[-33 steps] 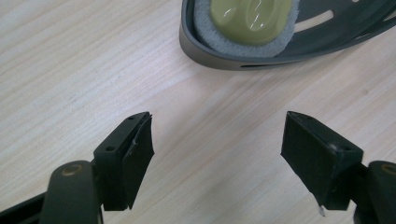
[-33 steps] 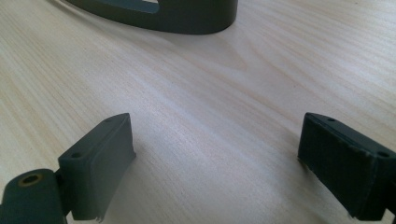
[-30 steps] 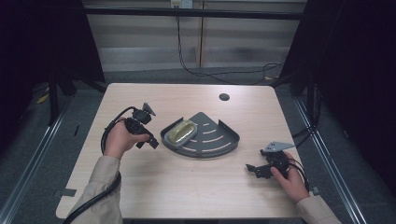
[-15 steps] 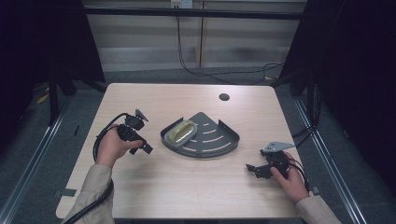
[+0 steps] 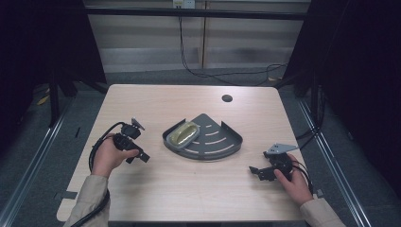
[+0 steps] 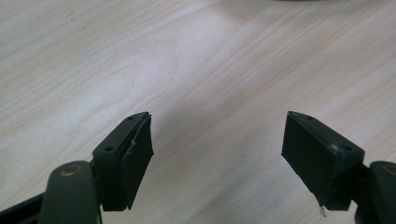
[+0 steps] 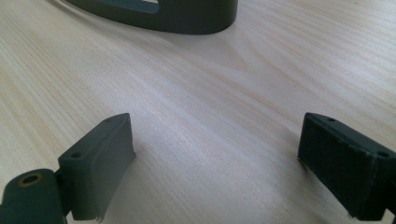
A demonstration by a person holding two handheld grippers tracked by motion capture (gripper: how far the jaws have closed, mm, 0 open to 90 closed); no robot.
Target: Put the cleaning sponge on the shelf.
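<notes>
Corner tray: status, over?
Left gripper and right gripper open, empty. Yellow-green item in grey corner tray. Nothing between.

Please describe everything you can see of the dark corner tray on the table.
The dark corner tray is a grey quarter-round shelf, plastic or metal by its look, with a raised rim and curved slots in its floor. It lies flat at the middle of the wooden table. A yellowish oval item rests inside, near its left wall.

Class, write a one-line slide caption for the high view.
Two open tools rest either side of a grey corner tray holding a yellowish soap bar.
</notes>
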